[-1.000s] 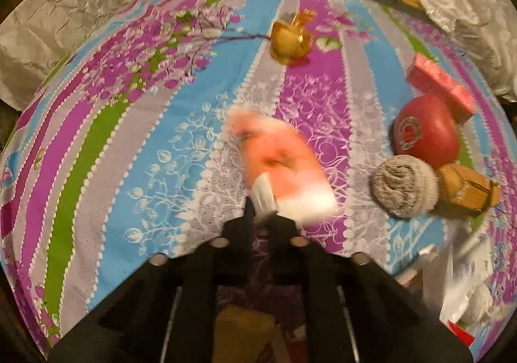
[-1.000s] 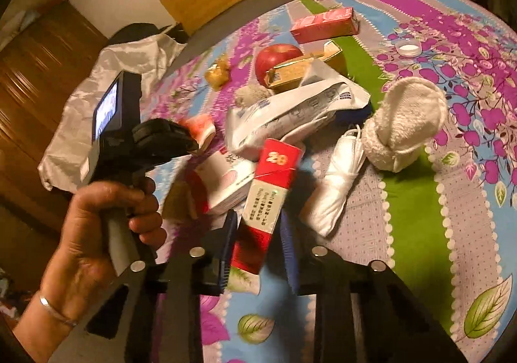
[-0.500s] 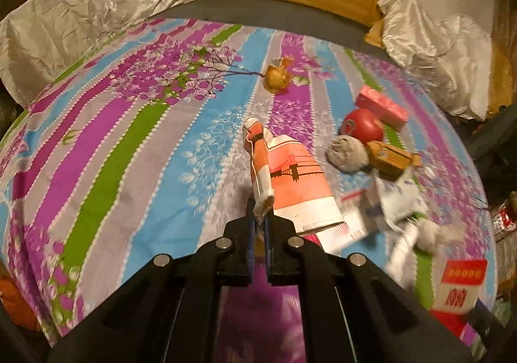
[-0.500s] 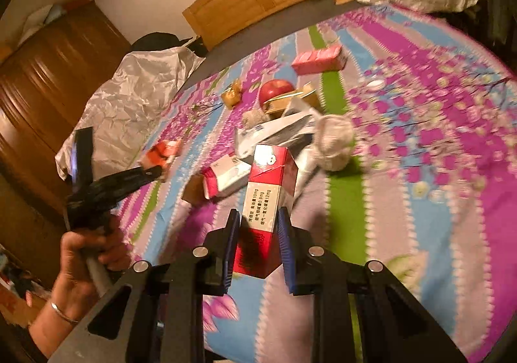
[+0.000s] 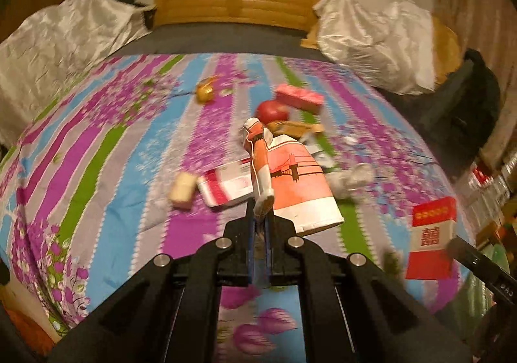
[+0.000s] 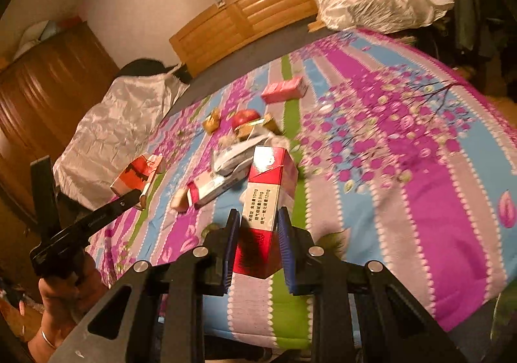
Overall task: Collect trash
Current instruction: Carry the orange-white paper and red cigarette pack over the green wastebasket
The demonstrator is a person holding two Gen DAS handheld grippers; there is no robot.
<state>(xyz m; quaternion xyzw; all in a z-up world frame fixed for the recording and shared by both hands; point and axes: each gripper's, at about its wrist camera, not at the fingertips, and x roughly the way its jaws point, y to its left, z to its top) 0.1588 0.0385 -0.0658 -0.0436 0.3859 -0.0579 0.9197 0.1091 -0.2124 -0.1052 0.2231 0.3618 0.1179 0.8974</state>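
orange carton [image 5: 290,175] pinched by left gripper [image 5: 260,217], right gripper [image 6: 260,227] clamping red box [image 6: 266,198] above bedspread [image 6: 420,169]

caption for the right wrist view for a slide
Right gripper holds a red and white cigarette pack above the striped floral bedspread strewn with trash.

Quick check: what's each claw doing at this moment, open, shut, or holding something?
Left claw: shut on the edge of an orange and white carton.
Right claw: shut on a red and white cigarette pack.
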